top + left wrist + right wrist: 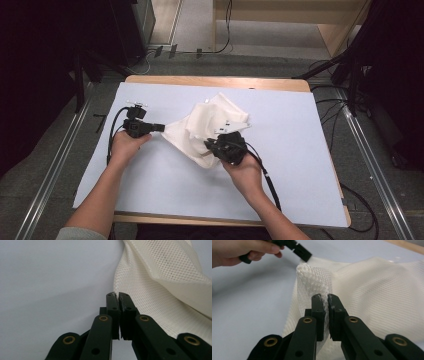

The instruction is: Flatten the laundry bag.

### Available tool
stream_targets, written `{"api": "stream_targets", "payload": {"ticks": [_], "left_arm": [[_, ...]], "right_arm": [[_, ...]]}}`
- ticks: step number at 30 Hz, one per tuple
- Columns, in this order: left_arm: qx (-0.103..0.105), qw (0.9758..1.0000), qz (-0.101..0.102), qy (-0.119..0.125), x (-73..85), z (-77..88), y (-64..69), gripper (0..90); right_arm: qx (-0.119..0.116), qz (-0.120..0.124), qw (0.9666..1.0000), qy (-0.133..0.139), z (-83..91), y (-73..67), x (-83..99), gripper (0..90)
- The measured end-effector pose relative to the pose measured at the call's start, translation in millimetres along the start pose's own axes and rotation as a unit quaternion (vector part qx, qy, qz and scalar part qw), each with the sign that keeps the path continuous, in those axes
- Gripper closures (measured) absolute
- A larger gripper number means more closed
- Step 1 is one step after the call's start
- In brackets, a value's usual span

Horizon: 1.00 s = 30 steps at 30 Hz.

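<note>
Mesh cloth: cream-white, no print; fine open net of small round holes across it in the left gripper view; in the right gripper view the weave reads as close parallel ribs, with a coarser honeycomb net on the raised fold; a small white tag with dark marks on it in the high view. Table cover: plain pale lavender-grey, unpatterned; table edge light tan wood. Left gripper and right gripper: matt black throughout, with brass-coloured rivet rings on the linkage bars; trailing cables black. Sleeve: pale grey-green. Floor: grey, with pale metal rails.
</note>
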<state>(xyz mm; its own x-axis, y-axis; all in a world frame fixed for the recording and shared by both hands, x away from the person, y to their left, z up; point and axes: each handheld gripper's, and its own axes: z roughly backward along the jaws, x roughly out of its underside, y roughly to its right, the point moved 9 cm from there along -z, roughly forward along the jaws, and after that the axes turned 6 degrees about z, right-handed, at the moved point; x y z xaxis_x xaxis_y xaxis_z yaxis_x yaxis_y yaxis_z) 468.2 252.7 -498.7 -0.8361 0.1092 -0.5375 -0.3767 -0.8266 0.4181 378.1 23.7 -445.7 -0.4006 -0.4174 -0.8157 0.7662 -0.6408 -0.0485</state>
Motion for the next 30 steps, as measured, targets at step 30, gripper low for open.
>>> {"api": "stream_targets", "payload": {"ticks": [30], "left_arm": [[-0.027,0.9987,-0.033,0.027,-5.9,9.7,5.2,78.6]], "right_arm": [[0.036,-0.06,0.9971,-0.029,27.5,18.7,76.0,83.7]]}}
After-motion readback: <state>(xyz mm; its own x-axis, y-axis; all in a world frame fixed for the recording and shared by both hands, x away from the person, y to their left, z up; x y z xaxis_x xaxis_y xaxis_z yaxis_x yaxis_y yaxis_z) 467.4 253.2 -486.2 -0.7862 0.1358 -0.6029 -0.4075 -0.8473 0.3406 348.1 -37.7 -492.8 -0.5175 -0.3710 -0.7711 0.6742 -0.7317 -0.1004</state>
